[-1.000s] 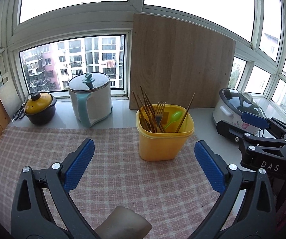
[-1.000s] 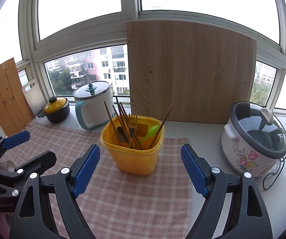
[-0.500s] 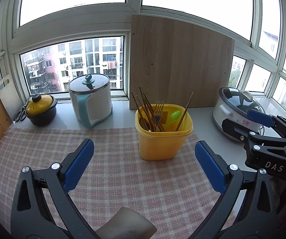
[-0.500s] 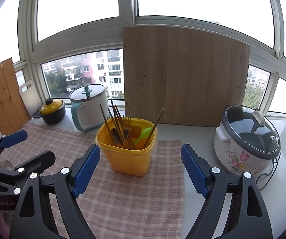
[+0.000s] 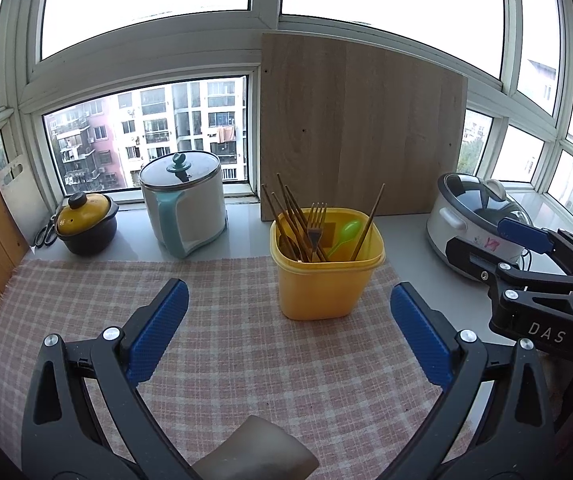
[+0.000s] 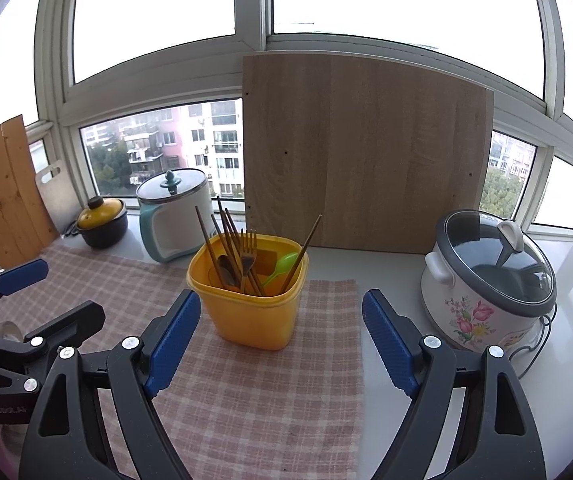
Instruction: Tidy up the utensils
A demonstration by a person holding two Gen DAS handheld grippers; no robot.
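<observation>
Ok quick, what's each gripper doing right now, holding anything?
Left gripper: open, holding nothing.
Right gripper: open, holding nothing.

Pale countertop [image 6: 386, 268] under window; checked cloth [image 6: 270, 392] spread over it. On cloth: yellow container [image 6: 252, 312]. On bare counter: floral cooker [image 6: 482, 300], white kettle [image 6: 174, 216], small yellow-lidded pot [image 6: 102, 220], leaning wooden board [image 6: 366, 160].

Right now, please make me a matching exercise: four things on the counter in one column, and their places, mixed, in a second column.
Things:
1. yellow container
2. green spoon
3. rice cooker
4. small yellow-lidded pot

Places:
A. far left, by the window
B. on the checked cloth
C. right, on the bare counter
D. inside the container

Pairs: 1-B, 2-D, 3-C, 4-A
</observation>
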